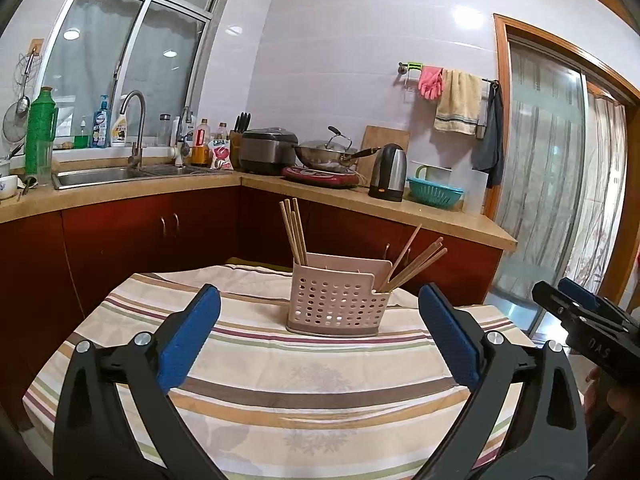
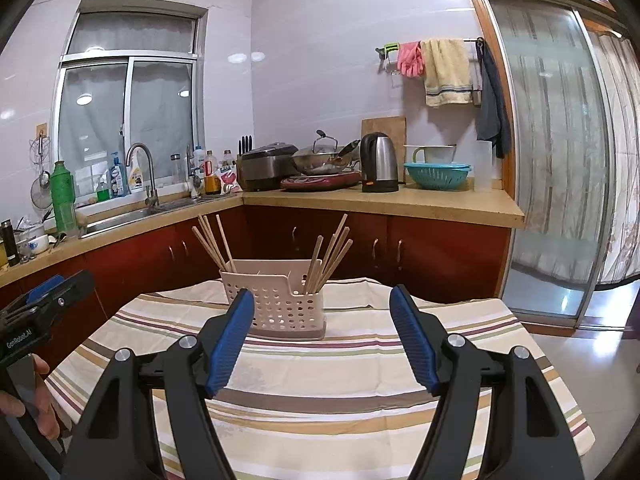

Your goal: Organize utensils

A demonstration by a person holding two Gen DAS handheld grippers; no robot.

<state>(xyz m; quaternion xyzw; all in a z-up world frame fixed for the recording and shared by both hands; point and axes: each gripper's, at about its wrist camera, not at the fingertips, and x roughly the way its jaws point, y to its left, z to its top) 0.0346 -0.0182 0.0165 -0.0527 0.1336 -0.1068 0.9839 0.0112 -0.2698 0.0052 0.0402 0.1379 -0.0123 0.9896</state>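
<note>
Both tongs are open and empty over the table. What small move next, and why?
Probably ease the right tongs forward toward the splayed chopsticks in the holder and straighten them: that bunch fans out, nothing lies loose on the striped cloth, and the left tongs sit equally far back.

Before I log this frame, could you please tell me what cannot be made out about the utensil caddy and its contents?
- Caddy inside: hidden by its perforated front wall in both wrist views, so anything lying low is unseen.
- Chopsticks: lower ends hidden inside; the exact count is unclear where they overlap.
- Caddy's left corner: covered by the right gripper's finger in the right wrist view.
- Tablecloth near edge: blocked by the left gripper.
</note>
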